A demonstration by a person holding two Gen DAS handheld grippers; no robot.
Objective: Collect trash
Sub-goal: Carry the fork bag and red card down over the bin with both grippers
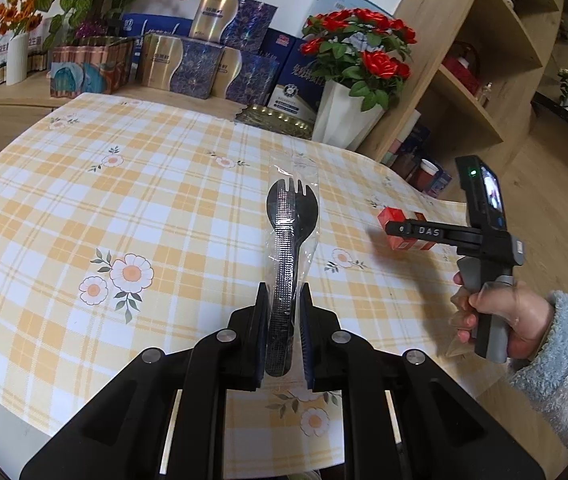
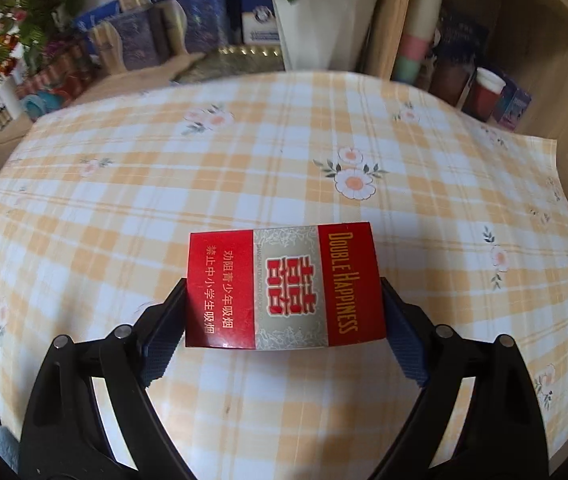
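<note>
Left gripper: nearest to us in the left wrist view; its pads are clamped on a clear plastic sleeve that holds a black fork and spoon, and the sleeve sticks out forward above the tablecloth.
Right gripper: we see its jaws standing wide on either side of a red cigarette pack; both pads sit right at the pack's short ends, but we cannot tell whether they press on it.
Cigarette pack, from the left wrist view: we see it near the right edge of the table, partly hidden behind the right gripper's finger.
Hand: we see it wrapped round the right gripper's grey handle, with a fluffy pale blue sleeve behind it.
Tablecloth: orange and white check with flower prints, bare around the pack.
Vase: white, holding red roses, at the far edge of the table.
Boxes: blue and gold, stacked further back against the wall.
Shelf unit: wooden, to the right of the vase.
</note>
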